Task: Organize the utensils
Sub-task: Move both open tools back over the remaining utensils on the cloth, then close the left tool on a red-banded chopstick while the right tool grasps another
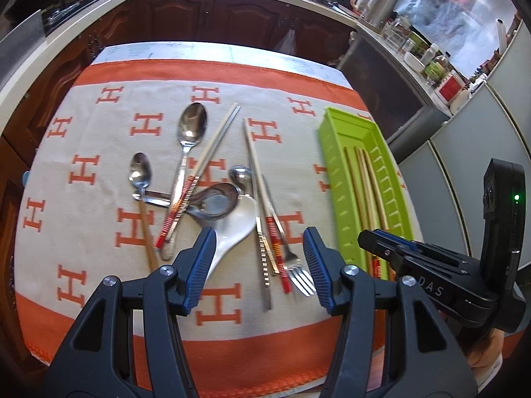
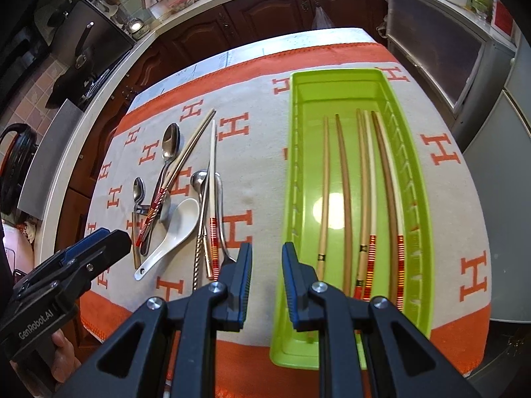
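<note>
A green tray [image 2: 415,172] lies on the right of the orange and cream cloth [image 2: 259,179] and holds several wooden chopsticks [image 2: 345,199]; it also shows in the left wrist view [image 1: 335,165]. A pile of utensils lies left of it: a white ceramic spoon [image 1: 232,232], steel spoons [image 1: 190,132], a fork [image 1: 298,275] and red-banded chopsticks [image 1: 272,242]. My left gripper [image 1: 259,258] is open and empty, hovering over the fork and chopstick ends. My right gripper [image 2: 265,275] is open and empty, above the tray's near left edge.
Dark wooden cabinets [image 1: 212,13] and a pale counter run behind the table. A grey appliance and bottles [image 1: 428,63] stand at the right. The table's near edge lies just under both grippers.
</note>
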### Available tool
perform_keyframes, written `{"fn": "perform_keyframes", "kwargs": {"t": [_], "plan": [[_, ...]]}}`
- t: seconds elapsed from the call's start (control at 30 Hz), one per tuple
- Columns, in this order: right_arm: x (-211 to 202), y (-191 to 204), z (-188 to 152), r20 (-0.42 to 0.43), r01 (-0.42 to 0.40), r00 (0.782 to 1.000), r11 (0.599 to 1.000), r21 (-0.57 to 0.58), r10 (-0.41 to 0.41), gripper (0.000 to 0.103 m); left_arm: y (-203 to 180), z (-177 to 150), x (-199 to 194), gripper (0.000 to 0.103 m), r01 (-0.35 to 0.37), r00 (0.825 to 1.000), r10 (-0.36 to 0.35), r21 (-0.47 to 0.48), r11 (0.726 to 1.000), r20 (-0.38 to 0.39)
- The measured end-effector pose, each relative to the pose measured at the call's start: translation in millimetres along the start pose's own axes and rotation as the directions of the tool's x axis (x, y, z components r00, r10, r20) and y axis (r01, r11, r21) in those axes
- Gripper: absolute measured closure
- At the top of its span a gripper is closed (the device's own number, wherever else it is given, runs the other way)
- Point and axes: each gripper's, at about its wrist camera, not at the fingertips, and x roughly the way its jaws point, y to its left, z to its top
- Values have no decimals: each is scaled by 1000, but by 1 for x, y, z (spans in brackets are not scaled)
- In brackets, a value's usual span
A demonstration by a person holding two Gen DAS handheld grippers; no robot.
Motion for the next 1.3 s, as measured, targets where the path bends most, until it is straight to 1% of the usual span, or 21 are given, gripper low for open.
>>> {"fn": "perform_keyframes", "kwargs": {"t": [0.17, 0.27, 0.37, 0.43, 0.57, 0.7, 0.97, 1.03, 1.07, 1.1, 1.17, 1.2, 1.3], "plan": [[11, 14, 4, -14, -2, 1000, 1000, -22, 2, 85, 19, 2, 2, 52, -10, 1000, 10, -17, 1000, -1], [18, 21, 9, -23, -7, 1000, 999, -36, 6, 85, 30, 3, -1, 52, -19, 1000, 19, -18, 1000, 18], [23, 30, 17, -13, -19, 1000, 999, -50, 18, 85, 46, 6, -4, 52, -53, 997, 55, -27, 998, 53], [28, 34, 23, -10, -40, 999, 998, -52, 40, 85, 57, 9, -4, 52, -73, 995, 75, -35, 997, 63], [42, 42, 37, -11, -83, 997, 995, -56, 82, 85, 78, 15, 2, 52, -74, 996, 77, -50, 996, 54], [65, 50, 46, -36, -98, 995, 992, -75, 95, 85, 92, 18, 15, 52, -82, 996, 84, -52, 995, 31], [94, 60, 42, -56, -3, 998, 987, -158, -6, 85, 99, 18, 39, 53, -90, 996, 90, -40, 995, -14], [96, 63, 41, -38, 16, 999, 983, -183, -23, 85, 99, 18, 41, 53, -88, 996, 87, -41, 995, -18], [98, 65, 40, -43, 30, 998, 979, -200, -39, 86, 99, 18, 41, 53, -87, 996, 87, -41, 995, -18], [100, 66, 39, -46, 34, 998, 977, -208, -45, 89, 100, 18, 41, 53, -85, 996, 85, -41, 996, -17], [101, 71, 37, -25, 67, 997, 967, -247, -75, 91, 101, 18, 42, 53, -81, 997, 80, -46, 996, -17], [101, 73, 37, -17, 81, 996, 962, -260, -89, 93, 102, 18, 41, 53, -79, 997, 79, -48, 996, -17], [100, 76, 35, 7, 104, 994, 955, -277, -107, 94, 104, 18, 41, 53, -79, 997, 78, -56, 995, -18]]}}
